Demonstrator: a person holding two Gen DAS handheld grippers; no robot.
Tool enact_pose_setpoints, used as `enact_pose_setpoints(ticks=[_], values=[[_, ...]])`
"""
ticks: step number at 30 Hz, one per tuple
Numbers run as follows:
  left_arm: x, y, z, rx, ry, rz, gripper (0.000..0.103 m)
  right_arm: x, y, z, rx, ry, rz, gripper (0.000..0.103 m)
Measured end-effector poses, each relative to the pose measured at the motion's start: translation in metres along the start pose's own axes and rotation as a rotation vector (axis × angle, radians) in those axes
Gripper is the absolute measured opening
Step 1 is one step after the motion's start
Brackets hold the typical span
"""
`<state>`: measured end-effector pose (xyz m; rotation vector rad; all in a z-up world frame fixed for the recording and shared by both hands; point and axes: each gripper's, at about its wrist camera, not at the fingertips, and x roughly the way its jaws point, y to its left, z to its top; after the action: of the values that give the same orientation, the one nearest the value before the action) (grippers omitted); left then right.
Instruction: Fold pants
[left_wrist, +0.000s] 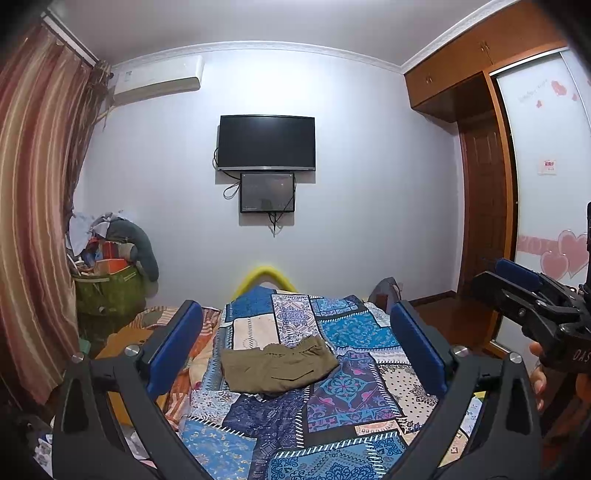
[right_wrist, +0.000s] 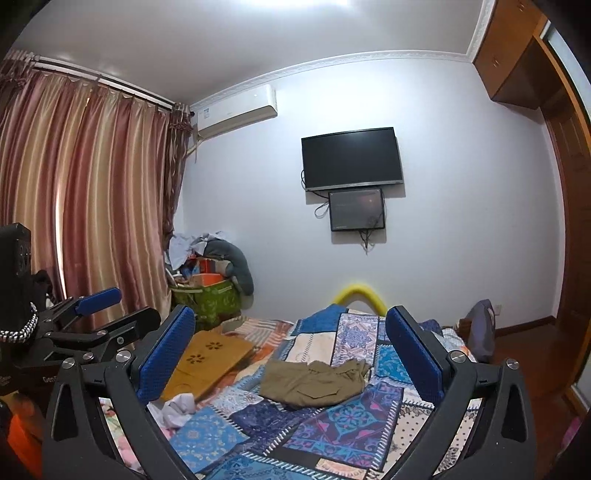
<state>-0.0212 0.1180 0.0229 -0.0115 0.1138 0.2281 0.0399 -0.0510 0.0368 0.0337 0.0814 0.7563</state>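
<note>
Olive-green pants (left_wrist: 279, 365) lie folded in a compact bundle on the blue patchwork bedspread (left_wrist: 332, 413), in the middle of the bed. They also show in the right wrist view (right_wrist: 314, 382). My left gripper (left_wrist: 295, 332) is open and empty, held above the bed short of the pants. My right gripper (right_wrist: 291, 339) is also open and empty, raised over the bed. The right gripper shows at the right edge of the left wrist view (left_wrist: 517, 284). The left gripper shows at the left edge of the right wrist view (right_wrist: 110, 310).
A tan wooden lap tray (right_wrist: 207, 358) and crumpled white cloth (right_wrist: 177, 406) lie on the bed's left side. A green bin (right_wrist: 210, 301) piled with clutter stands in the far left corner. A TV (left_wrist: 266, 142) hangs on the far wall. Wardrobe (left_wrist: 546, 184) at right.
</note>
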Motion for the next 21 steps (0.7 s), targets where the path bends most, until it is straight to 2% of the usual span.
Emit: enact_pose_setpoints(ticks=[21], values=[[0.0072, -0.0005, -0.0066, -0.004, 0.013, -0.001, 0.103, 0.0004, -0.0023, 0.0014, 0.016, 0.029, 0.0, 0.103]])
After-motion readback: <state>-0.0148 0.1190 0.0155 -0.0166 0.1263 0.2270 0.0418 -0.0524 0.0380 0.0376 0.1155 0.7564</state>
